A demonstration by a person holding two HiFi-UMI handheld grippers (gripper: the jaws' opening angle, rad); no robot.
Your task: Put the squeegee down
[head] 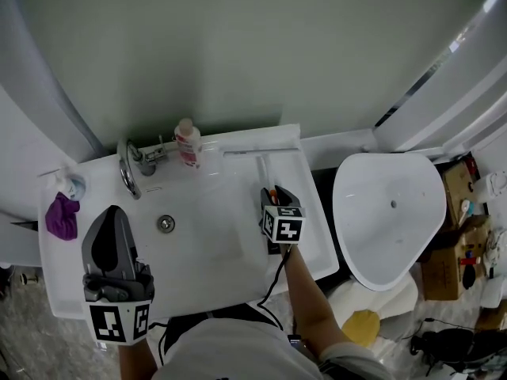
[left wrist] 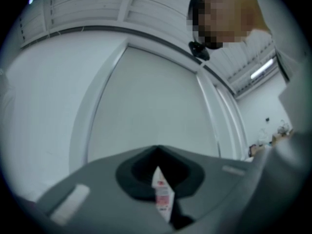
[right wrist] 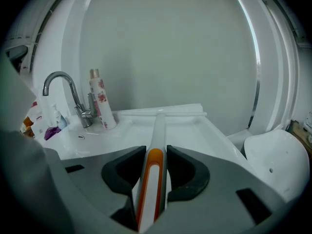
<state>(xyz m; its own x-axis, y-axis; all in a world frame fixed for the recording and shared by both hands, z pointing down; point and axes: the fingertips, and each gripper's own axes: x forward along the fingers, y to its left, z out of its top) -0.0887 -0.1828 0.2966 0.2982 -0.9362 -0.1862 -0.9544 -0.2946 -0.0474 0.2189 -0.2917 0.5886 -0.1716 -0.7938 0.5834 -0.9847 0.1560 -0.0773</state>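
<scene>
L gripper [head: 115, 212], nearest, jaws pressed together w/ a white-red sliver between (can't tell what); R gripper [right wrist: 156, 152] pinches the squeegee [right wrist: 159, 126] handle, blade apparently resting on the sink [right wrist: 209, 130] back ledge, so only release seems left.
</scene>
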